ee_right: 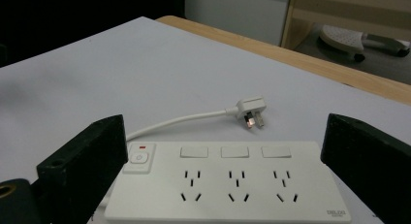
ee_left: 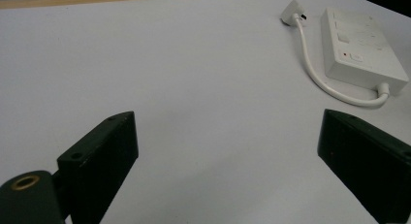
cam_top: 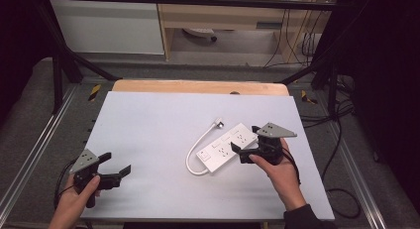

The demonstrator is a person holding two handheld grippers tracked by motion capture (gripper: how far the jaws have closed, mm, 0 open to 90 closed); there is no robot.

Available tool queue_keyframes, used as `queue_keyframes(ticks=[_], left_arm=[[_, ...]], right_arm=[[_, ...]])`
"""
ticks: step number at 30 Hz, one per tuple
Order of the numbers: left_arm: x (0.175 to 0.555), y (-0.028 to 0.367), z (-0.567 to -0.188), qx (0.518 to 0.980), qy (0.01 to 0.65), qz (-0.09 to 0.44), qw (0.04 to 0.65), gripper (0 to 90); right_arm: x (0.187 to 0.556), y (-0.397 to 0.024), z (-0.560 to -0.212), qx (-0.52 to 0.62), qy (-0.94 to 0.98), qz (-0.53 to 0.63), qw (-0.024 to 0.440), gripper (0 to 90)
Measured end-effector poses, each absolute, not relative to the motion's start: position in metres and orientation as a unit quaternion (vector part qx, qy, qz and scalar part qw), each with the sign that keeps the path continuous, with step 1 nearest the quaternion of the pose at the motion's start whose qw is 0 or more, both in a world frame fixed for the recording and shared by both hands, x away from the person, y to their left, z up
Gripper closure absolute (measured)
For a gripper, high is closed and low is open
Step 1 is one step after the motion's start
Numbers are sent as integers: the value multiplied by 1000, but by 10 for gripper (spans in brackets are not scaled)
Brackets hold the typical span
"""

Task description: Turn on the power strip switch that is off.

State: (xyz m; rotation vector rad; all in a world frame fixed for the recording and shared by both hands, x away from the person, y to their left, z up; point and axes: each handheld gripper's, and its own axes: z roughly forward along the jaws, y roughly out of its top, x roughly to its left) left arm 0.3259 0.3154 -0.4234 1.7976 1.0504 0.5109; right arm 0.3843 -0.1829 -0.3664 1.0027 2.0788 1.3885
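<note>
my right gripper (cam_top: pixel 246 144) hangs over the near end of the white power strip (cam_top: pixel 225 147), jaws spread wide on either side of it, gripping nothing. the strip lies flat on the white table (cam_top: pixel 148 120), right of centre, its cord (cam_top: pixel 195 149) looping to the plug (cam_top: pixel 218 123). my left gripper (cam_top: pixel 115 163) hovers well apart, near the left corner, jaws spread, empty.

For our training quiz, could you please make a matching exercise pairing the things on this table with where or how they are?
1. white plastic power strip
2. white three-pin plug
3. left gripper
4. right gripper

A. jaws open over bare table
B. lying loose beyond the strip
C. jaws open astride the strip
D. flat, sockets up

Pairs: 1-D, 2-B, 3-A, 4-C
</note>
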Motion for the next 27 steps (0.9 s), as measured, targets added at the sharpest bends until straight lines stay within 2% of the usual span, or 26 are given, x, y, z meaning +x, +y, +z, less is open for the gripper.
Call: queue_keyframes(ticks=[27], left_arm=[[326,315,-423,740,429,204,476,78]], right_arm=[[407,-155,-373,365,757,501,206,43]])
